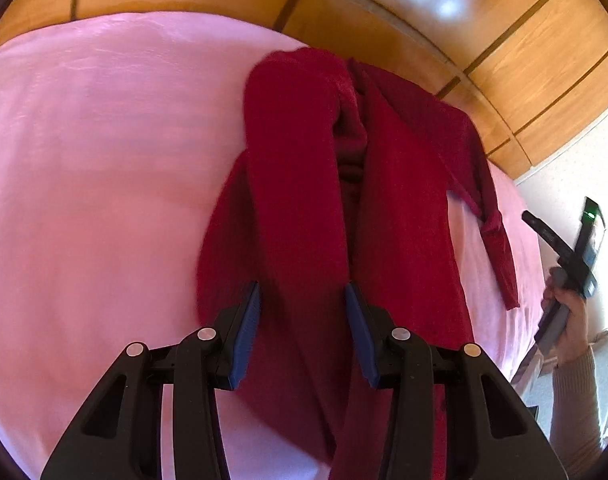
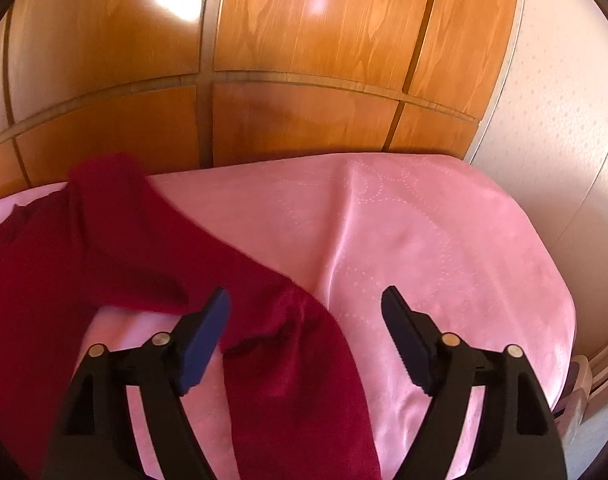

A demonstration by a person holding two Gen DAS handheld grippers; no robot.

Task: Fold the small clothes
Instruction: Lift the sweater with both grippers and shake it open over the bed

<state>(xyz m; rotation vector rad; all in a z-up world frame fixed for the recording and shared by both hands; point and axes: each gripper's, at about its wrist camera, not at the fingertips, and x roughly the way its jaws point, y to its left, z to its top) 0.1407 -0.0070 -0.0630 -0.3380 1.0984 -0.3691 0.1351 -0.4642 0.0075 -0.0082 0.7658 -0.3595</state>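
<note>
red sweater (image 1: 304, 200) half folded on pink table (image 1: 84, 160), one sleeve still out; left tongs (image 1: 302, 300) half-closed astride a fold, not pinching; right tongs (image 2: 306, 300) wide, empty

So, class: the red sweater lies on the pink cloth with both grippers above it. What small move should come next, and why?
Probably close the left gripper on the red sweater: its fingers straddle a folded strip without pinching. The right gripper hangs open, holding nothing.

Fuzzy knit sweater (image 1: 304, 200); satiny bedspread (image 1: 104, 160); glossy wood wardrobe (image 2: 304, 40).
</note>
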